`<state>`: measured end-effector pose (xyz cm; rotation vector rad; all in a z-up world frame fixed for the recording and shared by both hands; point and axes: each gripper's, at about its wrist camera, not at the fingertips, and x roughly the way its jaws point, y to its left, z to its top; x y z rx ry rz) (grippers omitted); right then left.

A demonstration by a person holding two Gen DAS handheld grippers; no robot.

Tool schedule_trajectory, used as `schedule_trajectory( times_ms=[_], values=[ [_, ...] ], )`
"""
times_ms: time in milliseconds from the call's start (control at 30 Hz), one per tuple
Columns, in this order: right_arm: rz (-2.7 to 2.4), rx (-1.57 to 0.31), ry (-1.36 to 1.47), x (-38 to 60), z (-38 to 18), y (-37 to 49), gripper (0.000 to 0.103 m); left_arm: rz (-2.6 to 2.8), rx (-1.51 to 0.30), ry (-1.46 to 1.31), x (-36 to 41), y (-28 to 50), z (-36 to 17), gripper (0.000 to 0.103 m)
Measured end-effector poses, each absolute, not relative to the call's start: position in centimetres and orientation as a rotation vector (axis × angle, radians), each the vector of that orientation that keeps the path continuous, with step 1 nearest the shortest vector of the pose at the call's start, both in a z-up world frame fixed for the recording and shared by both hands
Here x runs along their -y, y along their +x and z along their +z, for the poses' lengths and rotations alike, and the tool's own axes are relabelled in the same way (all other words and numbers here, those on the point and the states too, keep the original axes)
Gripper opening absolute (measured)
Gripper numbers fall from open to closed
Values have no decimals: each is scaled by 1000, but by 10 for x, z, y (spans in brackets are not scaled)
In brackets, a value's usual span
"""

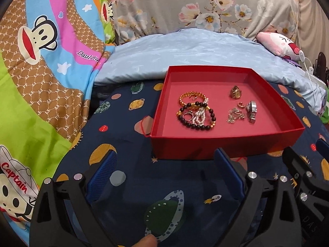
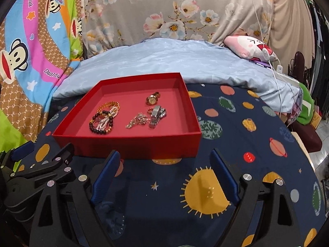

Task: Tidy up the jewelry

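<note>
the red box (image 1: 205,144) sits on the bed (image 1: 127,123), on a dark planet-print sheet, with its open top facing up. all the jewelry visible lies inside it in two loose groups. to the left are a gold bracelet (image 1: 192,97), a black bead bracelet (image 1: 197,121) and a pearl strand (image 1: 200,115), overlapping each other. to the right, set apart, are a gold watch (image 1: 235,92), a silver watch (image 1: 252,111) and a chain (image 1: 234,115). the grouping suggests sorting by kind, though whether sorting is done or pending cannot be settled. the left gripper (image 1: 166,164) and right gripper (image 2: 165,164) hover just before the box's near wall, fingers spread wide, holding nothing.
</note>
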<state>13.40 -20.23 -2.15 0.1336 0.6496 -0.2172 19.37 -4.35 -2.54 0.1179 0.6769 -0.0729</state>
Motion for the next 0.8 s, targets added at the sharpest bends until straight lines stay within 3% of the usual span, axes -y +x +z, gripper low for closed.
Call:
schedule_trajectory(
  times_ms=[800],
  values=[
    [-259,-717,126,200,-33,134,87,-63,-686,96,40,192,-35,93]
  ],
)
